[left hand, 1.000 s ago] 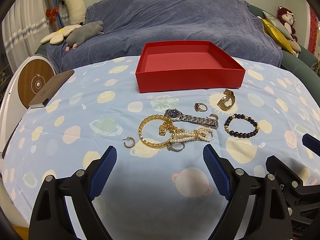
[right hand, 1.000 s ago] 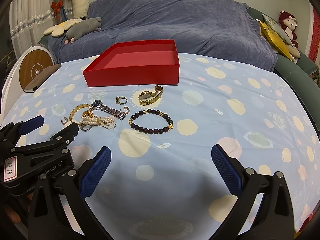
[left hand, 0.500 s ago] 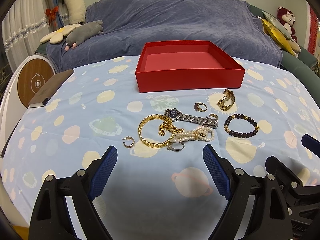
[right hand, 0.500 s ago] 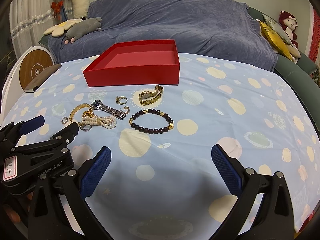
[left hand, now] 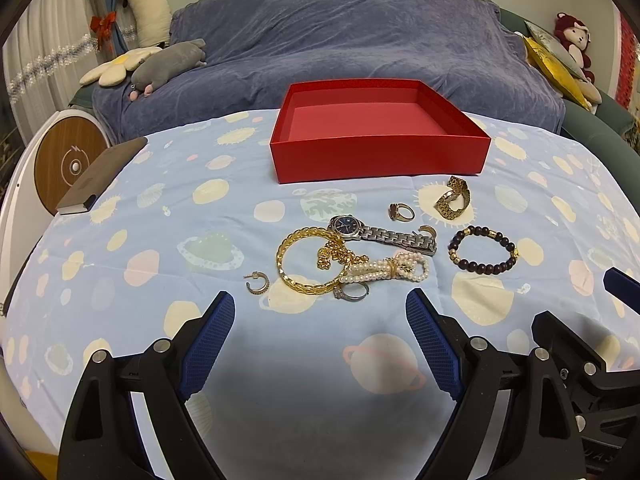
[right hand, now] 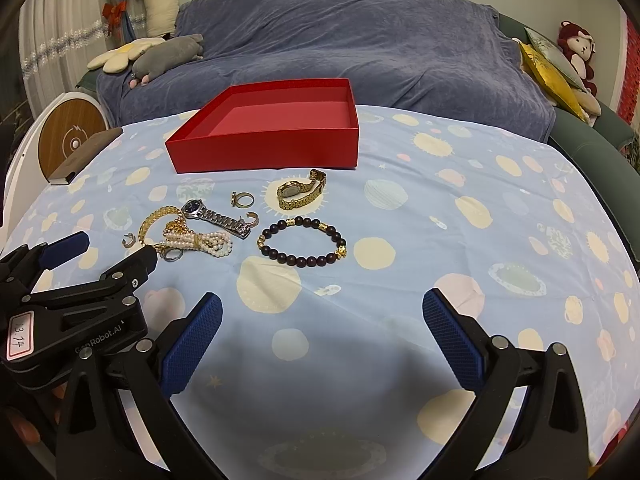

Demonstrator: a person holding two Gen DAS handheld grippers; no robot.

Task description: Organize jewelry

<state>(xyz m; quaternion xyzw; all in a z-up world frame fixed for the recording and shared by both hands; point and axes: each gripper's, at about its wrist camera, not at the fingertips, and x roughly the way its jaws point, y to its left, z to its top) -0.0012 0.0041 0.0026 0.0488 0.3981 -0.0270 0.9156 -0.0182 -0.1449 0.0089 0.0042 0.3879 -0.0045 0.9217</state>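
Observation:
An empty red box (left hand: 380, 158) (right hand: 264, 148) stands at the back of the cloth-covered table. In front of it lies loose jewelry: a gold bangle (left hand: 308, 262), a silver watch (left hand: 380, 234) (right hand: 216, 216), a pearl strand (left hand: 386, 270) (right hand: 200, 240), a dark bead bracelet (left hand: 482, 250) (right hand: 302, 240), a gold watch (left hand: 454, 198) (right hand: 300, 192), a gold ring (left hand: 400, 212) (right hand: 242, 199), a silver ring (left hand: 352, 291) and a hoop earring (left hand: 257, 281). My left gripper (left hand: 320, 336) is open just short of the bangle. My right gripper (right hand: 322, 328) is open, nearer than the bead bracelet. Both hold nothing.
The table wears a light blue cloth (left hand: 160, 240) with pale spots. A dark book (left hand: 100, 178) lies at the table's left edge. A sofa under a blue cover (left hand: 360, 40) with plush toys (left hand: 160, 64) stands behind. A round wooden-faced device (left hand: 68, 164) sits left.

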